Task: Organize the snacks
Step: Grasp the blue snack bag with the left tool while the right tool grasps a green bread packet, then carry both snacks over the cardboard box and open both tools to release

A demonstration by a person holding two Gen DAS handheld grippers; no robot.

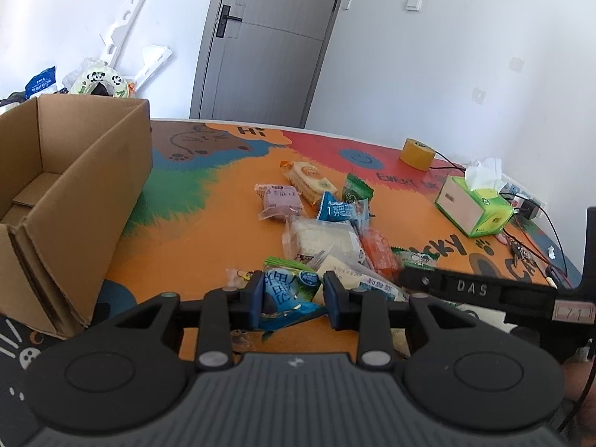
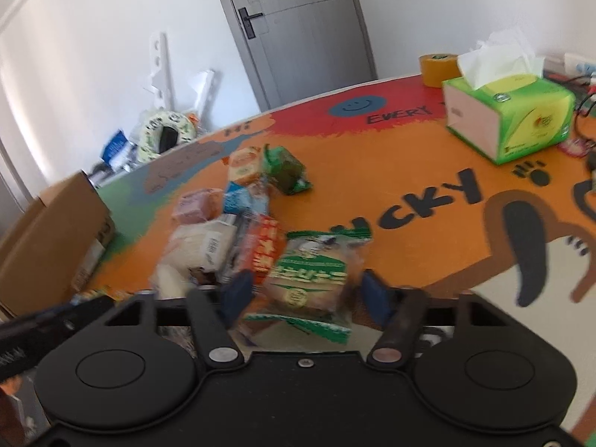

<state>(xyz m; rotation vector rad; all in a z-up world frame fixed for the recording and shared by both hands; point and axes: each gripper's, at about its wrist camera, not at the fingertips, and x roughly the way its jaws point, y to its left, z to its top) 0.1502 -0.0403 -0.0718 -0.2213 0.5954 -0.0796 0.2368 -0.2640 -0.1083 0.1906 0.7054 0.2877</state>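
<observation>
Blue-and-green snack packet [image 1: 288, 294] pinched between the blue pads of the left gripper [image 1: 294, 298], jaws closed in on it from both sides, packet at the near edge of the snack pile [image 1: 320, 219] on the table [image 1: 208, 246]. Green-and-white packet [image 2: 313, 287] between the fingers of the right gripper [image 2: 307, 298] — jaws set fairly wide, left pad near the wrapper, right pad just beside it; contact not clear through the motion blur, so cannot tell whether gripped. Same packet at the right end of the pile, right gripper's black body [image 1: 484, 290] reaching in from the right in the left wrist view.

Rest of pile loose on the orange part of the table: purple packet [image 1: 279, 201], cracker pack [image 1: 309, 180], dark green packet [image 1: 355, 188], blue packet [image 1: 341, 210], clear white bag [image 1: 324, 240], orange packet [image 1: 378, 253] — several overlapping.

Cardboard box [image 1: 74, 186] open-topped at the left, well apart from the pile. Tissue box [image 1: 473, 206] and tape roll [image 1: 417, 153] toward the far right, cables beside them. Grey door [image 1: 272, 37] behind.
</observation>
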